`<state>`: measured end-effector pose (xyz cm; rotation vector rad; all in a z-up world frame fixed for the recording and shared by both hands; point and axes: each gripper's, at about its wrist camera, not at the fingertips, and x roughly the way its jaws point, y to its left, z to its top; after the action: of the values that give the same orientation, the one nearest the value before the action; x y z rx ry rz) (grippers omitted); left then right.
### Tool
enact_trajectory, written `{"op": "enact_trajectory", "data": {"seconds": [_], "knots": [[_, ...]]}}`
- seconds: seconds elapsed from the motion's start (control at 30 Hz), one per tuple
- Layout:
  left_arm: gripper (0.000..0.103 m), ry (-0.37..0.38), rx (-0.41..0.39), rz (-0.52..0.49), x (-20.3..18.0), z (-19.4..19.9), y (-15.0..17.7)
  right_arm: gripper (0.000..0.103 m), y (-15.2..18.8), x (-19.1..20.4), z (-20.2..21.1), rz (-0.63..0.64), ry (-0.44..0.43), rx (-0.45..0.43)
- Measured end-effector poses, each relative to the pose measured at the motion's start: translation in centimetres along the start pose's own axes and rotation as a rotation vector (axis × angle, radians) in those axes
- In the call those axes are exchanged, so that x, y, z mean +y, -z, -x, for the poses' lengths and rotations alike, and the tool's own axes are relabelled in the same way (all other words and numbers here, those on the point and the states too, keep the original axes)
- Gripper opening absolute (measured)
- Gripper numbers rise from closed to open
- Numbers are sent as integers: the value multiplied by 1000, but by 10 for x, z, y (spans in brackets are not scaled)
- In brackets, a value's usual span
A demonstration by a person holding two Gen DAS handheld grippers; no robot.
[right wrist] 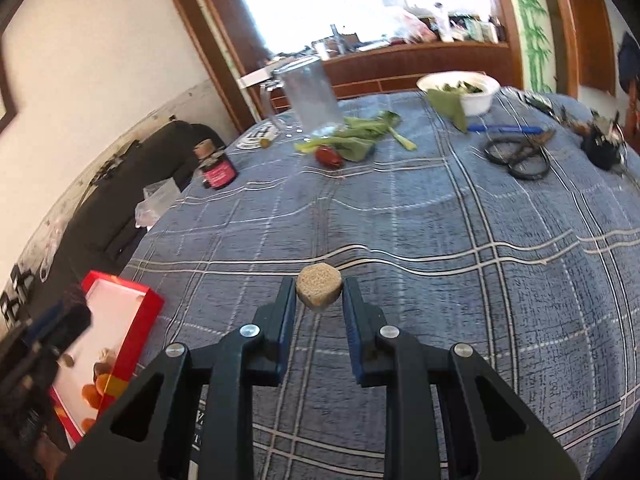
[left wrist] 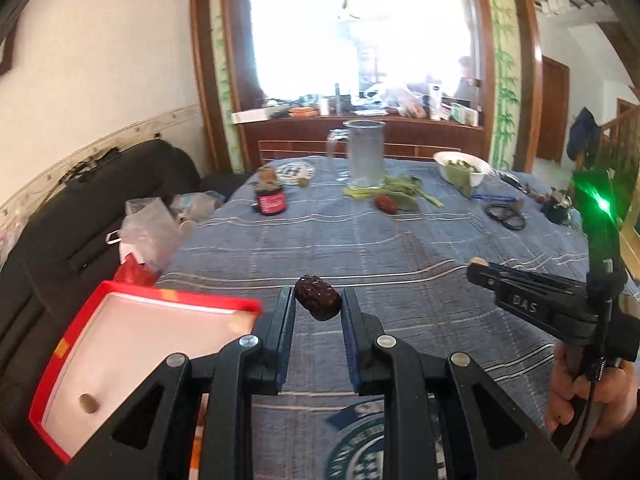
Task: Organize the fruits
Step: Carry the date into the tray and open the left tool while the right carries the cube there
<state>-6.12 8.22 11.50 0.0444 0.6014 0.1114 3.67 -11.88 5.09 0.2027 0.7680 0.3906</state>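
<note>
A dark date (left wrist: 318, 298) is clamped by the left gripper (left wrist: 318, 304), a tan fruit (right wrist: 320, 287) by the right gripper (right wrist: 320, 292); release over the red box (left wrist: 132, 308) is probably called for next.

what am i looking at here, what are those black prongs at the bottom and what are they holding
The prongs are two hand-held claws; a person's hand grips one. Each picture comes from a camera on a claw, looking along its fingers. The left claw pinches a dark wrinkled dried fruit. The right claw pinches a tan rough-skinned fruit. Below lies a blue plaid tablecloth with a red box, a glass pitcher, greens, a white bowl and scissors.
</note>
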Motion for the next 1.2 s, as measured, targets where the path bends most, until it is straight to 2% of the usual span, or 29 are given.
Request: {"op": "enact_trajectory", "data": {"seconds": [0.3, 0.53, 0.67, 0.9, 1.1, 1.2], "knots": [[22, -66, -13, 74, 55, 18, 11, 26, 9, 17, -2, 75, 20, -12], [22, -86, -5, 127, 91, 23, 23, 26, 16, 20, -7, 44, 23, 6], [22, -93, 0, 162, 111, 25, 32, 26, 21, 41, -2, 55, 6, -3], [22, -115, 20, 214, 142, 25, 48, 26, 40, 118, 8, 145, -131, -29], [22, -135, 44, 250, 165, 23, 61, 26, 58, 176, 7, 186, -256, 8], [22, -141, 54, 262, 174, 23, 67, 26, 66, 196, 5, 214, -284, 24]]}}
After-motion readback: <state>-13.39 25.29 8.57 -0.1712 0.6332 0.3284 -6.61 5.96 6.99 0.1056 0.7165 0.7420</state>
